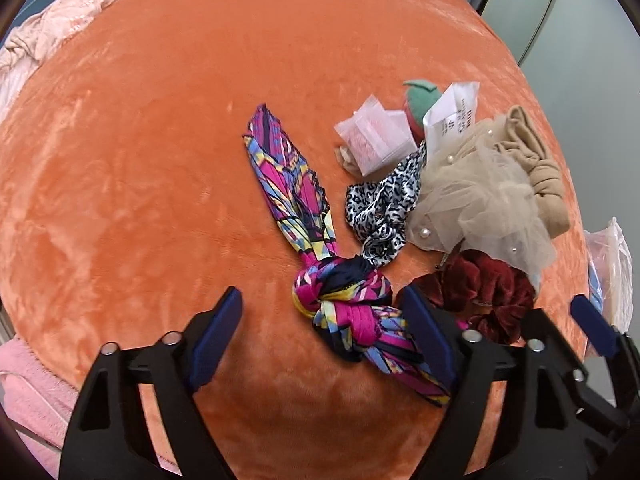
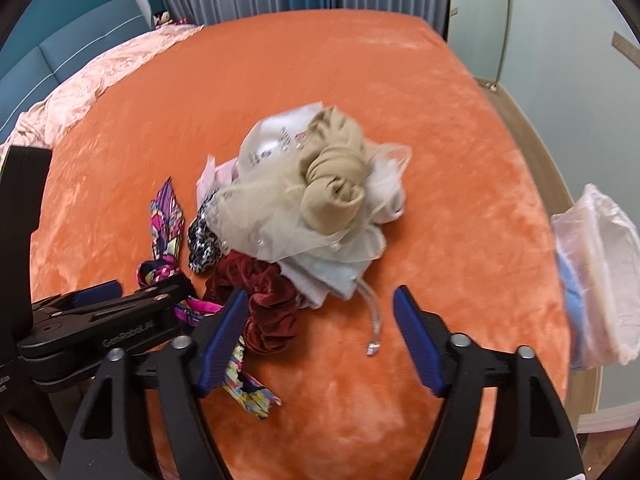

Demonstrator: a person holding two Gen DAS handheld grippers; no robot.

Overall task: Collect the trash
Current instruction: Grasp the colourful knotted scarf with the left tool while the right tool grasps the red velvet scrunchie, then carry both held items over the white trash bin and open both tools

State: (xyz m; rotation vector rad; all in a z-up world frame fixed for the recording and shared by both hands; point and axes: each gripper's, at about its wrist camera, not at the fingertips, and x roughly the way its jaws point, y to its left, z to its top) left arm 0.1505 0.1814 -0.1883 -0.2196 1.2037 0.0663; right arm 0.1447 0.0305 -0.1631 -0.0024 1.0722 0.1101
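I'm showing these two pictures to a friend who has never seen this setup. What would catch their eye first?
First the bright orange bedspread filling both views. Then the jumbled heap near its middle: a beige rolled cloth on top, a dark red velvet scrunchie at its near edge, and a knotted pink-and-blue patterned scarf to its left. The left gripper has its blue-padded fingers on either side of the scarf's knot.

L tongs (image 1: 324, 332) & R tongs (image 2: 320, 332): angled down, jaws apart, nothing gripped.

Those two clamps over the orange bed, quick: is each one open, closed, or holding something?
Left gripper: open, around the colourful knotted scarf, not squeezing it.
Right gripper: open, holding nothing.
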